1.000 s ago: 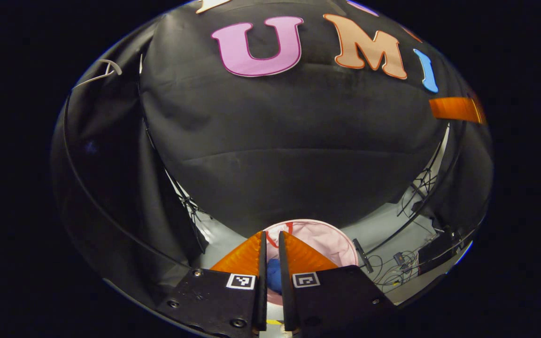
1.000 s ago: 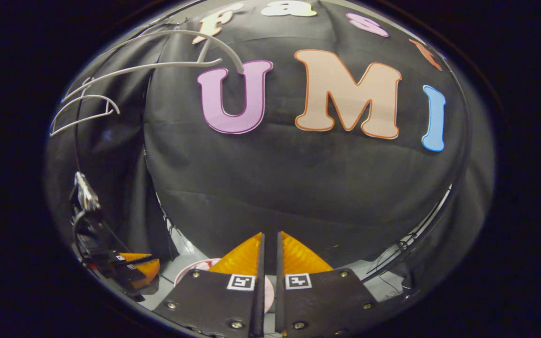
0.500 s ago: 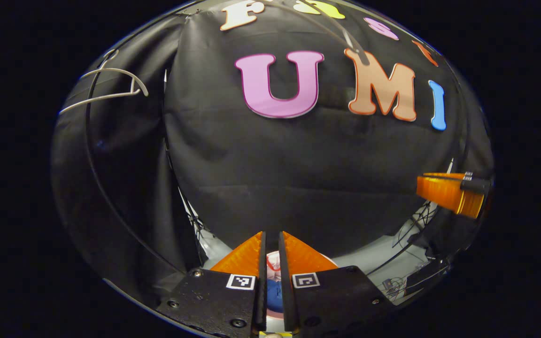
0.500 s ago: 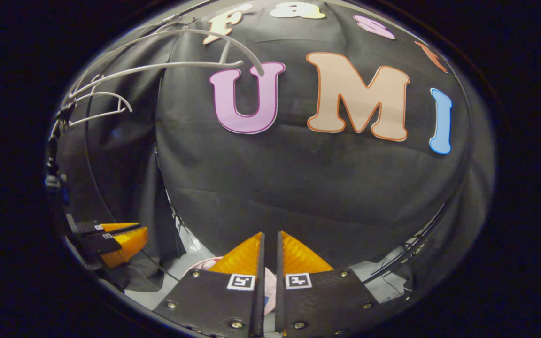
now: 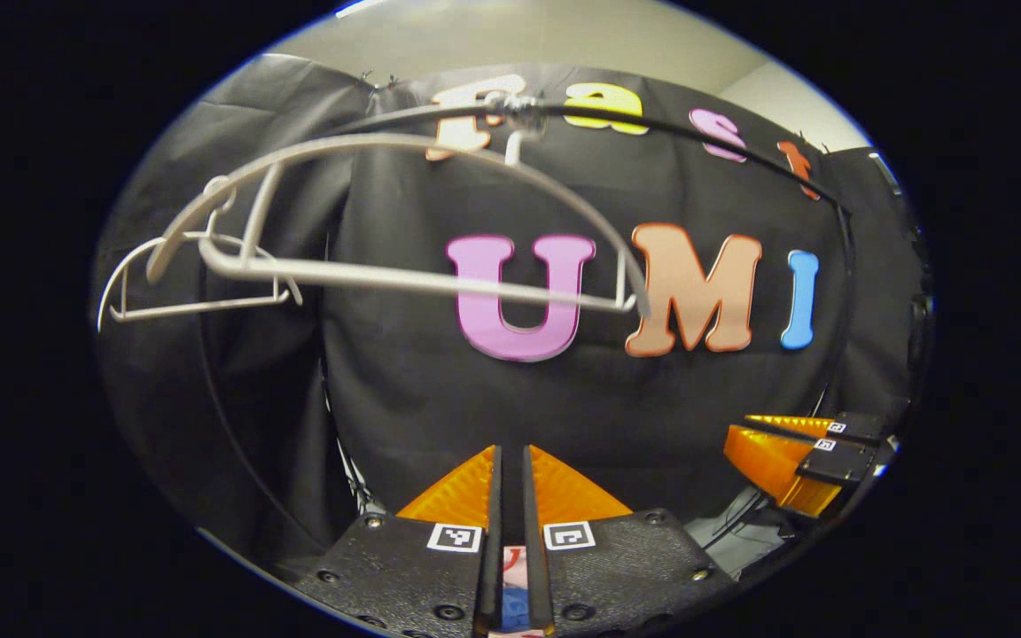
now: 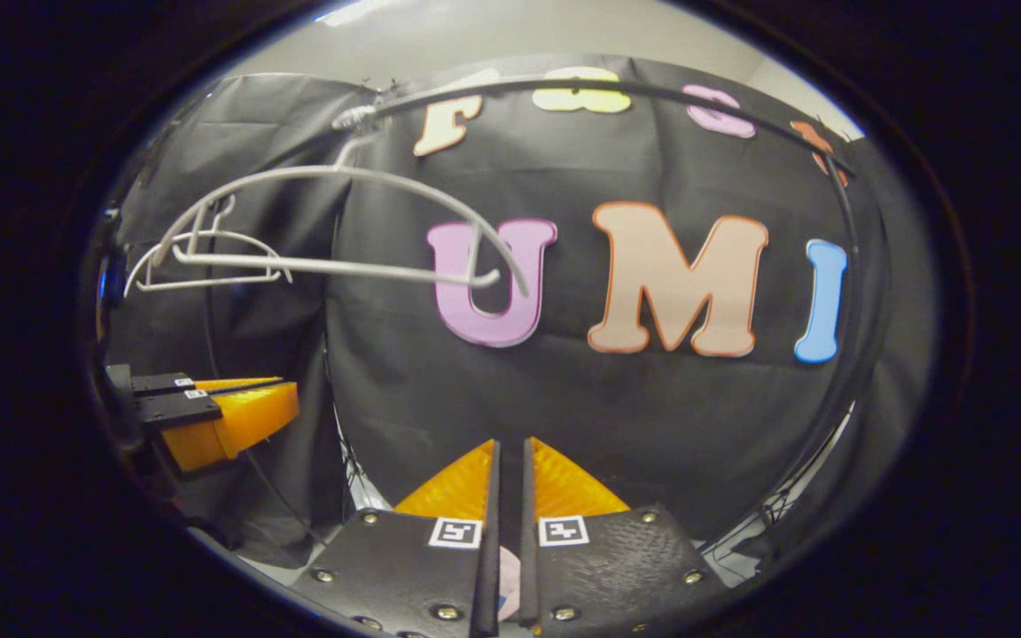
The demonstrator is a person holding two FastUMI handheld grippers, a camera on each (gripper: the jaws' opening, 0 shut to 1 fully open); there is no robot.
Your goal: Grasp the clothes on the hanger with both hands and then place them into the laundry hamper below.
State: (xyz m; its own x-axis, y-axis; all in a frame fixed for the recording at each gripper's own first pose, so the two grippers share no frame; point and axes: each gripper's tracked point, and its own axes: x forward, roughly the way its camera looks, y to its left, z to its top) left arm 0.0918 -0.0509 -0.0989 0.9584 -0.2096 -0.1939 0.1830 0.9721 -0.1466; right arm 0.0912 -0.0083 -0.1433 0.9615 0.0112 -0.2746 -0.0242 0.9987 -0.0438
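Note:
A bare white hanger [image 5: 404,279] hangs from the black rail [image 5: 697,133], straight ahead and above my left gripper [image 5: 508,461]. That gripper is shut with nothing between its fingers. In the slit between its fingers I see a sliver of the pink hamper [image 5: 515,567] with blue cloth [image 5: 513,618] in it, low down. My right gripper [image 6: 508,454] is also shut and holds nothing. The same hanger [image 6: 342,264] is up to its left, and a bit of the pink hamper [image 6: 507,580] is below it. The right gripper [image 5: 785,447] and the left gripper [image 6: 231,416] each appear at the side of the other's view.
A second bare white hanger [image 5: 200,306] [image 6: 209,283] hangs farther left on the curved rail [image 6: 652,89]. Black cloth walls close in the booth behind and at the sides. Cables [image 5: 741,523] lie on the pale floor at the right.
Both grippers have risen and tilted upward. The hangers and rail have dropped into the middle of both views, and the hamper has slid almost out at the bottom. Both stayed shut.

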